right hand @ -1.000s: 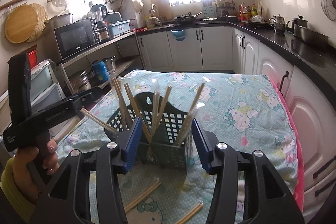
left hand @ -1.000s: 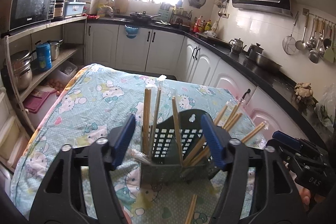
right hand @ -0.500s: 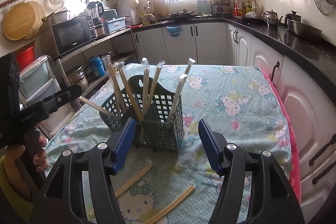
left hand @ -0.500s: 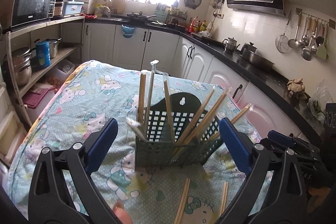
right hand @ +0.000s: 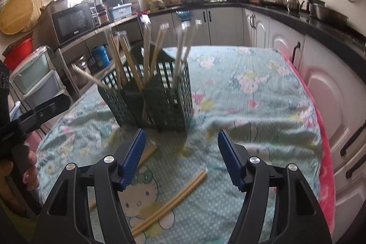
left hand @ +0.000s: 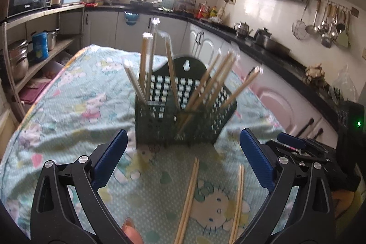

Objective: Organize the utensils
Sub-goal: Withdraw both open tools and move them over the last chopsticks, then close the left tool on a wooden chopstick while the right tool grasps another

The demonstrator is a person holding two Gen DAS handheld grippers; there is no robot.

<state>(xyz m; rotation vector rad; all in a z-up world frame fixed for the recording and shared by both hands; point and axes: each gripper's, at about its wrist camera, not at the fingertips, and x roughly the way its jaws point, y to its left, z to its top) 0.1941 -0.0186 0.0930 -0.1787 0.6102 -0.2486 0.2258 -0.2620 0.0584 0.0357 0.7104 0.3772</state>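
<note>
Left gripper [left hand: 181,159] wide apart, holding nothing. Right gripper [right hand: 181,157] likewise. Dark green perforated plastic basket [left hand: 180,106] upright on cartoon-print tablecloth [left hand: 68,106], wrapped wooden chopsticks [left hand: 146,63] standing inside. Two loose chopstick pairs [left hand: 189,196] flat on cloth near grippers.

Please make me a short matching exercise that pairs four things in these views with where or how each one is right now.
Things:
1. green utensil basket
2. loose chopstick pairs
3. left gripper
4. kettle

States:
A. lying flat on the tablecloth
B. standing on the table, holding upright chopsticks
C. on the dark counter
D. open, holding nothing

Pairs: 1-B, 2-A, 3-D, 4-C
</note>
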